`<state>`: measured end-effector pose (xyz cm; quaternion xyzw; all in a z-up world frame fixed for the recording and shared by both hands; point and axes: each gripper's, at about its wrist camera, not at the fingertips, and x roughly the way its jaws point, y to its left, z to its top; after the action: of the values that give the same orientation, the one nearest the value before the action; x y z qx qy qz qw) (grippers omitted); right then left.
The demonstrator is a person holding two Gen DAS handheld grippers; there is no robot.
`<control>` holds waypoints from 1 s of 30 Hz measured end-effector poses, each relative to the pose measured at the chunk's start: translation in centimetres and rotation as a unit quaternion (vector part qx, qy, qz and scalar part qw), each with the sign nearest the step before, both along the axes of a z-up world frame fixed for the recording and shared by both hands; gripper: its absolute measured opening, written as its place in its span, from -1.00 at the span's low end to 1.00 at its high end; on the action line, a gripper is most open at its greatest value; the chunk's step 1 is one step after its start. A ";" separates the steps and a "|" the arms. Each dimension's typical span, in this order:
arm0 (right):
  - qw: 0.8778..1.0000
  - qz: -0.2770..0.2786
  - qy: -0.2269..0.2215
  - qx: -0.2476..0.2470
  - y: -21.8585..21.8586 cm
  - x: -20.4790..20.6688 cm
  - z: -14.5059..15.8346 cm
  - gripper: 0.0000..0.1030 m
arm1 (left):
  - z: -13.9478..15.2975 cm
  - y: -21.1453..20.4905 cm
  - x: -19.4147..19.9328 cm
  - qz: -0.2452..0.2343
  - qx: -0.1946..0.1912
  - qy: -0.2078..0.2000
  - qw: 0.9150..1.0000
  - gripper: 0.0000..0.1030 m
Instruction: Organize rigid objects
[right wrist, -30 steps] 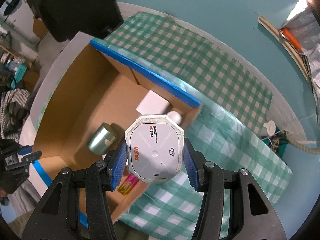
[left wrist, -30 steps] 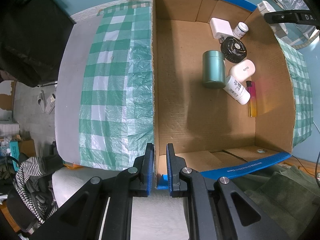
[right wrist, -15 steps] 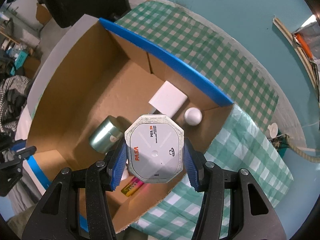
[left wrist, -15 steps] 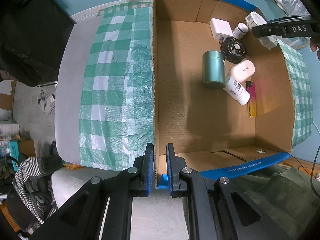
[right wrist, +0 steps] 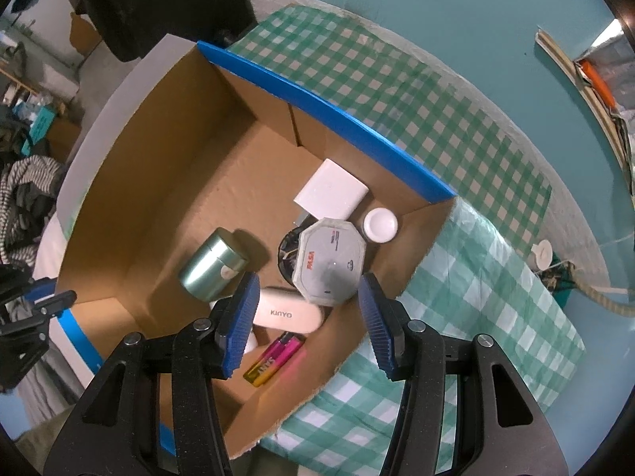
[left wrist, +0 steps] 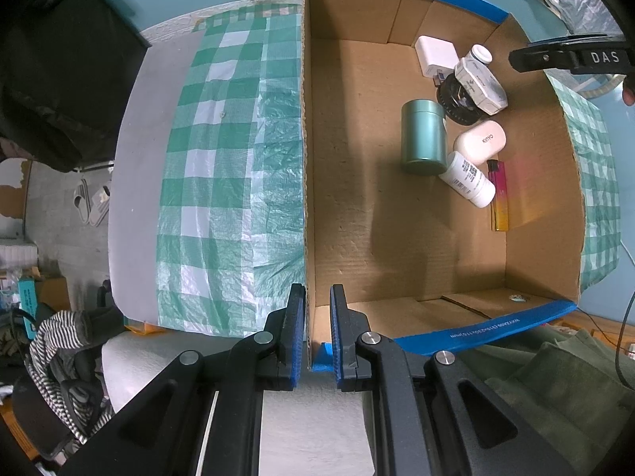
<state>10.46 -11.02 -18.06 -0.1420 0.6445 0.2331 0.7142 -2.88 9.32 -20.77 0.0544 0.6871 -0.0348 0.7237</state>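
Observation:
An open cardboard box [left wrist: 341, 198] with blue-taped rims stands on the green checked cloth. My left gripper [left wrist: 317, 329] is shut on the box's near left wall by its corner. A white octagonal case [right wrist: 331, 265] lies tilted inside the box on a black round object [left wrist: 452, 105], and it also shows from the left wrist as the octagonal case [left wrist: 480, 83]. My right gripper [right wrist: 308, 275] hangs open above the case, pads apart from it and nothing between them. Part of the right gripper [left wrist: 571, 57] reaches over the box's far right corner.
In the box lie a green tin [left wrist: 422, 137], a white charger [left wrist: 434, 55], a small white bottle [right wrist: 380, 225], a white KINYO case [right wrist: 285, 313], a labelled white bottle [left wrist: 468, 178] and a pink-yellow lighter [left wrist: 499, 198]. The checked cloth [left wrist: 222, 182] flanks the box.
The right gripper carried the octagonal case over the box and let go of it. The case now lies inside on the black round object. The left gripper kept still.

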 end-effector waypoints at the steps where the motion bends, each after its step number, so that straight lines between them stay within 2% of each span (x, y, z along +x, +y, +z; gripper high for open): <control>1: 1.000 -0.002 -0.001 -0.001 -0.1 -0.1 0.1 0.03 | 0.0 0.0 0.0 0.000 0.000 0.000 1.000 -0.79; 5: 1.000 -0.015 -0.009 -0.002 -0.9 -0.4 0.9 0.06 | 0.0 0.0 0.1 -0.001 0.006 0.000 1.000 -0.74; 8: 0.999 -0.034 -0.023 -0.002 -2.0 -0.7 2.0 0.25 | 0.4 0.0 0.2 0.000 0.011 -0.003 1.000 -0.73; 10: 0.998 -0.047 -0.030 0.000 -2.7 -0.9 2.6 0.28 | 0.8 -0.1 0.4 0.001 0.014 -0.008 1.000 -0.69; 13: 0.996 -0.073 -0.043 0.006 -4.2 -1.3 4.0 0.29 | 1.7 -0.1 0.9 0.003 0.023 -0.025 0.999 -0.37; 18: 0.990 -0.117 -0.084 0.007 -6.9 -2.1 7.1 0.33 | 4.0 -0.6 2.0 0.000 0.028 -0.053 0.998 -0.23; 20: 0.986 -0.135 -0.100 0.008 -7.9 -2.4 8.4 0.33 | 5.2 -0.9 2.5 -0.001 0.033 -0.070 0.997 0.06; 26: 0.968 -0.185 -0.167 -0.002 -10.9 -4.0 12.9 0.38 | 10.0 -2.0 4.0 0.007 0.031 -0.143 0.989 0.68; 30: 0.957 -0.213 -0.196 0.022 -12.4 -5.4 15.3 0.38 | 12.8 -3.1 4.8 -0.002 0.019 -0.177 0.984 0.77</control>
<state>5.10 -23.45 -2.77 -0.0286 0.5017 0.0571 0.8627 1.88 6.23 -7.95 0.0751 0.5482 -0.0129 0.8328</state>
